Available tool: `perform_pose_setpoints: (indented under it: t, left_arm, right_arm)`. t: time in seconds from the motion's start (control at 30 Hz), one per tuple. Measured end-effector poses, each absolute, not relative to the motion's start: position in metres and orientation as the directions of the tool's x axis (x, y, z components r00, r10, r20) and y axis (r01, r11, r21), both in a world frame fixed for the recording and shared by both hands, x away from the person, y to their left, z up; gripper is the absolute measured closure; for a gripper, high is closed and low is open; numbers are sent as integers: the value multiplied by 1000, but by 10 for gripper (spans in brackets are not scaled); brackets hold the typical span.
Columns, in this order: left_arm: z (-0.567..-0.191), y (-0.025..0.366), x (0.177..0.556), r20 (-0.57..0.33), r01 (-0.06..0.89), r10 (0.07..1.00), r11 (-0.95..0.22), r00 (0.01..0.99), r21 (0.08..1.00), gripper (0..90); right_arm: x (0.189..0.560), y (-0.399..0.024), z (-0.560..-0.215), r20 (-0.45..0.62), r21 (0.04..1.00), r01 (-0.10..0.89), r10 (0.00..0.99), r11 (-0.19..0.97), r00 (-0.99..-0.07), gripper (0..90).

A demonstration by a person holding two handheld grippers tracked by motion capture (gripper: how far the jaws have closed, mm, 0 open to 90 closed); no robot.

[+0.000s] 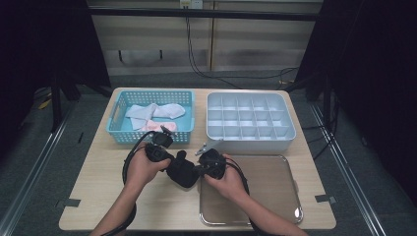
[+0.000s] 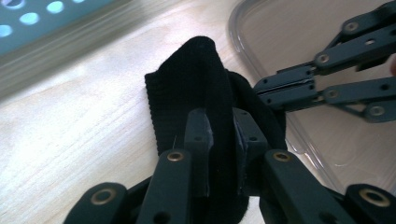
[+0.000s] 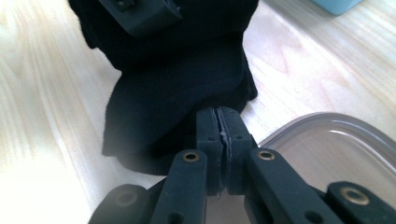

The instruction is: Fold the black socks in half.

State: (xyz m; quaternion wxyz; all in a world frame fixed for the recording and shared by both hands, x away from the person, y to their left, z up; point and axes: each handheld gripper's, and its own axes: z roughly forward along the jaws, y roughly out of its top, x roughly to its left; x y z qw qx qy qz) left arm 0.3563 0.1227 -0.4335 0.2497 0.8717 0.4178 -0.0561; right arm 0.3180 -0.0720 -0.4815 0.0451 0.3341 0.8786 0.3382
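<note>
So, table [image 1: 98, 196] fills the middle of the high view. Grey divided box [image 1: 251, 120] sits upper right, metal tray [image 1: 275, 196] lower right, blue basket [image 1: 152, 115] w/ pale socks [image 1: 155, 112] upper left. Black sock [image 1: 183, 169] is at centre frame, just left of the tray's edge, between your hands. Your left gripper [image 2: 219, 140] is clamped on the sock's cuff. Your right gripper [image 3: 219, 133] is pinched tight on thin fabric at the sock's lower edge.
</note>
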Motion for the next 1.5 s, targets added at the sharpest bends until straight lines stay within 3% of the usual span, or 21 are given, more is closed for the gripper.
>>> perform_pose_setpoints:
  t: [0.43,1.03,1.33,1.5]
  left_arm:
    - [-448,106,350,-346,737,652,-571,675,362,760]
    - [-440,105,347,-367,743,648,-551,668,380,524]
    - [-426,105,345,-380,743,641,-541,667,394,488]
    - [-429,102,345,-398,747,633,-546,664,380,516]
  right_arm:
    - [320,-65,-491,147,628,562,628,538,-764,878]
    - [321,-78,-481,131,631,570,651,527,-747,862]
    - [323,-82,-479,124,637,566,654,524,-746,863]
    - [322,-81,-480,119,631,566,655,531,-746,863]
